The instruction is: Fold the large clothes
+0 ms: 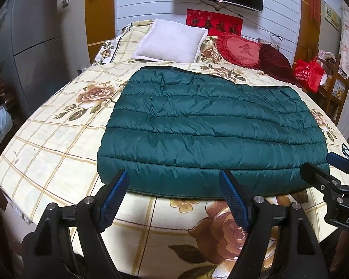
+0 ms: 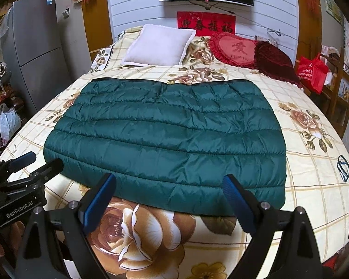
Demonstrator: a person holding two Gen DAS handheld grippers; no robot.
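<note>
Two grippers hang side by side over the near edge of the bed [image 1: 46,139], both tilted down toward a green quilted jacket [image 1: 204,127] that lies flat in the middle of the floral sheet, already folded to a puffy rectangle. Its long axis runs left to right across the bed, parallel to the near edge, so the near hem faces both tools squarely. The left gripper [image 1: 174,200] stands with its jaws wide and empty, its blue fingertips [image 1: 118,186] just short of the hem's left half, apart from the cloth as far as the view shows. The right gripper [image 2: 169,202] is likewise wide and holds nothing, lined up with the hem's right half; its tips overlap the hem in the picture, though contact cannot be confirmed. Neither is clearly nearer: each fronts its own end of the hem. Judging by this layout, the next move is probably a paired pinch of the near hem or corners, then a carry toward the far edge or across. A white pillow [image 1: 172,39] and red heart cushion [image 1: 239,48] lie at the far end, well apart from the jacket.
</note>
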